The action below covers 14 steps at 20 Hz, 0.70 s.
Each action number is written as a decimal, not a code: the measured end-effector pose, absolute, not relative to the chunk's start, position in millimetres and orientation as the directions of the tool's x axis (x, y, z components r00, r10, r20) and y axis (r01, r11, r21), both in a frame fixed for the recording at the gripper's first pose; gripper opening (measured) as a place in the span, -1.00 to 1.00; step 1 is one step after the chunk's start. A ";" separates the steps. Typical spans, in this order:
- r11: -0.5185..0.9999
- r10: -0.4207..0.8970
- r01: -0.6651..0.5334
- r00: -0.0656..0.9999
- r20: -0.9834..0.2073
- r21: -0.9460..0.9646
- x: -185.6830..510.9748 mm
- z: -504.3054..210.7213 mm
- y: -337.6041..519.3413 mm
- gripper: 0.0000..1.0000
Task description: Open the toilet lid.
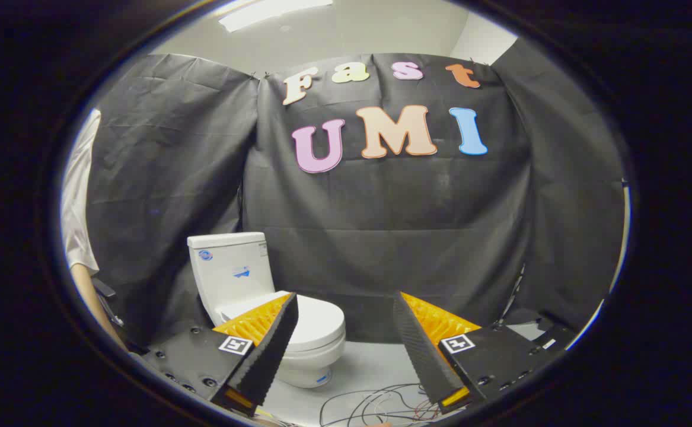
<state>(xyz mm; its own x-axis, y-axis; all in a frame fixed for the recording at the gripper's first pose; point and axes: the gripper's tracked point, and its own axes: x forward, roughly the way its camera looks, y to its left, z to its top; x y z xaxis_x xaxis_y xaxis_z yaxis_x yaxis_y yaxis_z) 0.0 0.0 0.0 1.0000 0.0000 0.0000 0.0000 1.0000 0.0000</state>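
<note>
Beyond spread gripper (346, 305): toilet lid (317, 320) closed.

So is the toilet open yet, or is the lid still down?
Nothing is done yet: the toilet lid lies flat and closed on the bowl, in front of the tank. The tool is open, holding nothing, its fingers spread with the toilet beyond one of them. Left to do: reach the lid's front edge and lift it up.
</note>
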 end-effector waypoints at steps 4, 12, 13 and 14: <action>1.000 -0.004 0.004 1.000 0.003 0.000 5.1 -0.8 -1.6 0.97; 0.999 0.040 -0.040 0.999 0.000 -0.014 74.1 1.1 16.1 0.90; 0.999 0.052 -0.052 0.998 0.031 -0.012 85.2 6.3 22.4 0.90; 0.999 0.054 -0.053 0.997 0.047 -0.011 93.2 10.6 27.4 0.89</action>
<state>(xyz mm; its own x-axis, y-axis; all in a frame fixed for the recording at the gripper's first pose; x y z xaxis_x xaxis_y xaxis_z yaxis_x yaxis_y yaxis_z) 93.2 27.4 10.6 0.9974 0.0536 0.0471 -0.0532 0.9985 -0.0114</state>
